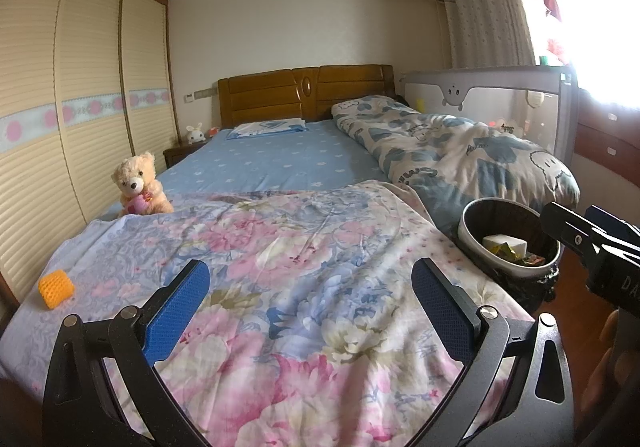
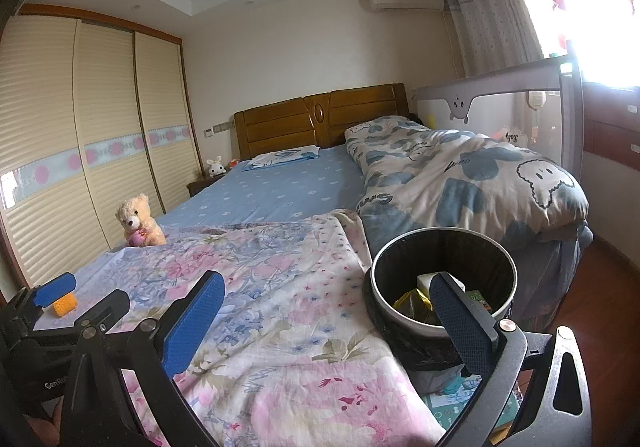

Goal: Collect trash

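Trash left: orange foam piece (image 1: 56, 288) on floral bedspread (image 1: 304, 267); bin (image 1: 510, 243) part-filled.
Your left gripper (image 1: 310, 311) and right gripper (image 2: 326, 321) are both spread, empty; reach left gripper to it next.

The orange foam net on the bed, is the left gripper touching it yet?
Apart. In the left wrist view the orange foam net lies on the floral quilt well left of the open left gripper, with bare quilt between.
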The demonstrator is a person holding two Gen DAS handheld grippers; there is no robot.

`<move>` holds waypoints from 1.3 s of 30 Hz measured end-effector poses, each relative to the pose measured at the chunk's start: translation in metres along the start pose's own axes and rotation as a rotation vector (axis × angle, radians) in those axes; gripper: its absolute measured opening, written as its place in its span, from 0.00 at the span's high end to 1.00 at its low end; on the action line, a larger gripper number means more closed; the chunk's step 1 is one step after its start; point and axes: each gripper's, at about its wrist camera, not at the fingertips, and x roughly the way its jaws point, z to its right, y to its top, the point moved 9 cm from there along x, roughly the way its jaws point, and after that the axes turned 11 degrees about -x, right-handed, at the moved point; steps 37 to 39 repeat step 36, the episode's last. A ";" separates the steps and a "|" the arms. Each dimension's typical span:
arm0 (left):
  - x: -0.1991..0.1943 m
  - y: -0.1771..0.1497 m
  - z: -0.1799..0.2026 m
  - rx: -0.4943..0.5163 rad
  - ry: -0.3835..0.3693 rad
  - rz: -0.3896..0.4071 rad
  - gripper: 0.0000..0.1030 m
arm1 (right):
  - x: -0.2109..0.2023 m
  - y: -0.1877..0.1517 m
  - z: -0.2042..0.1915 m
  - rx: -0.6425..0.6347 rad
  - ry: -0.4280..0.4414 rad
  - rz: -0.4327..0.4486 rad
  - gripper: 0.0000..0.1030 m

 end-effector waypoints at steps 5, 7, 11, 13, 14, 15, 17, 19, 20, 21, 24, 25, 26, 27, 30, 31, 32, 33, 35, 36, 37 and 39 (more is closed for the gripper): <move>0.000 0.000 0.000 -0.001 -0.002 -0.001 0.00 | -0.001 0.001 -0.004 0.002 0.001 0.000 0.00; -0.001 0.000 0.000 0.000 0.000 -0.002 0.00 | 0.000 0.001 -0.001 0.005 0.002 -0.001 0.00; 0.002 -0.001 0.001 0.003 -0.001 -0.005 0.00 | -0.001 0.001 0.000 0.004 0.002 0.001 0.00; 0.002 -0.002 0.001 0.004 -0.004 -0.007 0.00 | 0.000 0.000 0.000 0.003 0.001 -0.002 0.00; 0.003 -0.003 0.001 0.004 -0.004 -0.009 0.00 | -0.001 0.000 -0.001 0.003 0.002 -0.002 0.00; 0.004 -0.003 0.001 0.005 -0.006 -0.010 0.00 | -0.001 0.001 -0.002 0.002 0.002 -0.002 0.00; 0.004 -0.004 0.001 0.005 -0.006 -0.011 0.00 | -0.001 0.001 -0.003 0.004 0.003 -0.003 0.00; 0.004 -0.004 0.001 0.004 -0.008 -0.010 0.00 | 0.000 0.000 -0.005 0.004 0.004 -0.006 0.00; 0.004 -0.004 0.001 0.006 -0.008 -0.008 0.00 | -0.001 -0.001 -0.008 0.004 0.004 -0.009 0.00; 0.004 -0.004 0.001 0.008 -0.007 -0.008 0.00 | 0.000 -0.002 -0.007 0.006 0.005 -0.012 0.00; 0.004 -0.005 0.001 0.011 -0.010 -0.009 0.00 | 0.002 -0.004 -0.010 0.015 0.007 -0.019 0.00; 0.005 -0.005 0.002 0.014 -0.010 -0.011 0.00 | 0.002 -0.005 -0.011 0.018 0.008 -0.022 0.00; 0.005 -0.006 0.002 0.015 -0.009 -0.013 0.00 | 0.002 -0.006 -0.008 0.021 0.009 -0.025 0.00; 0.005 -0.006 0.001 0.016 -0.008 -0.014 0.00 | 0.003 -0.006 -0.010 0.022 0.008 -0.031 0.00; 0.008 -0.007 0.001 0.015 -0.008 -0.024 0.00 | 0.009 -0.008 -0.007 0.028 0.011 -0.045 0.00; 0.010 -0.006 0.001 0.015 -0.007 -0.026 0.00 | 0.010 -0.009 -0.006 0.029 0.011 -0.048 0.00; 0.011 -0.006 0.000 0.014 -0.006 -0.029 0.00 | 0.011 -0.009 -0.007 0.030 0.012 -0.054 0.00; 0.012 -0.006 0.000 0.012 -0.007 -0.033 0.00 | 0.013 -0.009 -0.009 0.030 0.015 -0.059 0.00; 0.015 -0.006 -0.002 0.009 -0.005 -0.039 0.00 | 0.017 -0.010 -0.009 0.030 0.021 -0.070 0.00; 0.016 -0.006 -0.003 0.007 -0.003 -0.042 0.00 | 0.019 -0.010 -0.006 0.030 0.022 -0.076 0.00; 0.016 -0.006 -0.003 0.007 -0.003 -0.042 0.00 | 0.019 -0.010 -0.006 0.030 0.022 -0.076 0.00; 0.016 -0.006 -0.003 0.007 -0.003 -0.042 0.00 | 0.019 -0.010 -0.006 0.030 0.022 -0.076 0.00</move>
